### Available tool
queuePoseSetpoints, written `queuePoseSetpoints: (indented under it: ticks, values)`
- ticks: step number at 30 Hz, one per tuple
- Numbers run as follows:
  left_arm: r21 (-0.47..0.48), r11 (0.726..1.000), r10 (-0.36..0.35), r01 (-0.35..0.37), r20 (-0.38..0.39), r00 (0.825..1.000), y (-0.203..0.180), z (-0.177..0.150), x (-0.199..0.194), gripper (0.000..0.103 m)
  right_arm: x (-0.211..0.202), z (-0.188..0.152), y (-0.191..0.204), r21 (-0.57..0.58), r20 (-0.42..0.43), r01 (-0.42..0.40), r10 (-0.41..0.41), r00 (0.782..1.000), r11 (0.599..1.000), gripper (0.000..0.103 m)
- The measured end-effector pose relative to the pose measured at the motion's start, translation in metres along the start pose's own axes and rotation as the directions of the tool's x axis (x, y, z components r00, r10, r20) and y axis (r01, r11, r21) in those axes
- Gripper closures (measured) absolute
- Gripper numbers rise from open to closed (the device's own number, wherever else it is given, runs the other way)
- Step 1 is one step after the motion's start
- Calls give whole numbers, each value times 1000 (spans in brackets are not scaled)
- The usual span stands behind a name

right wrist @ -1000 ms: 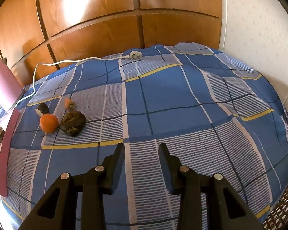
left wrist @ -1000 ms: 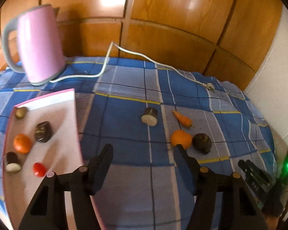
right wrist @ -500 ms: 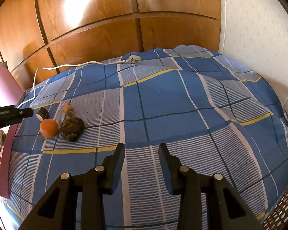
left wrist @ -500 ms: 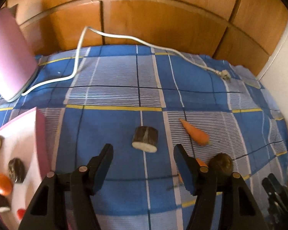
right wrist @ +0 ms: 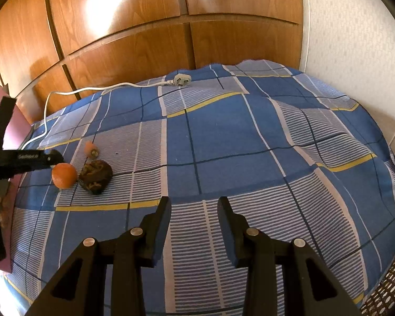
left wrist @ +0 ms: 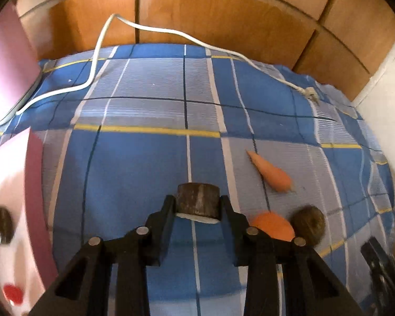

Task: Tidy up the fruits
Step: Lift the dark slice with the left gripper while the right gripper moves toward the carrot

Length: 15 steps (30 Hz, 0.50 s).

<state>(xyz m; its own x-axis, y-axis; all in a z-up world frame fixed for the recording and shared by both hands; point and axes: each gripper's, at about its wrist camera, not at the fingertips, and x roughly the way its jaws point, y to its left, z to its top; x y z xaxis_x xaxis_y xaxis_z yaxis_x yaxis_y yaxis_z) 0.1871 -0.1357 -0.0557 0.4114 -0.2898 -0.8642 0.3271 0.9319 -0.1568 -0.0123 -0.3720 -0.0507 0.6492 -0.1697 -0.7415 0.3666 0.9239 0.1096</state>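
My left gripper (left wrist: pixel 198 205) has its fingers against both sides of a dark cylindrical fruit piece with a white cut face (left wrist: pixel 198 200) on the blue checked cloth. A carrot (left wrist: pixel 271 172), an orange (left wrist: pixel 272 225) and a dark brown fruit (left wrist: pixel 309 222) lie to its right. The pink tray (left wrist: pixel 15 184) at the left holds several fruits. My right gripper (right wrist: pixel 193 210) is open and empty above the cloth. In the right wrist view the orange (right wrist: pixel 63 175), the dark fruit (right wrist: pixel 96 175) and the carrot (right wrist: pixel 91 149) lie far left, beside the left gripper's body (right wrist: pixel 26 158).
A pink kettle (left wrist: pixel 5 71) stands at the back left. Its white cable (left wrist: pixel 144 29) runs across the cloth to a plug (right wrist: pixel 180 80). Wooden cupboard doors stand behind. A white wall is at the right. A wicker edge (right wrist: pixel 392 289) shows at the lower right.
My left gripper has moved forward to the dark cylindrical piece and closed its fingers onto it. The right gripper has stayed almost still and open.
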Motion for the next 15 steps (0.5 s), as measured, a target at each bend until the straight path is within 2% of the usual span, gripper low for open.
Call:
queuePoseSetpoints:
  ticks: [8, 15]
  values:
    - [43, 999, -20, 18, 54, 998, -9, -68, -51, 69, 0, 0, 0, 10, -3, -6, 6, 1000, 1000, 66]
    - [109, 994, -21, 14, 65, 998, -18, -125, -72, 69, -5, -1, 4, 0, -5, -16, 16, 1000, 1000, 66]
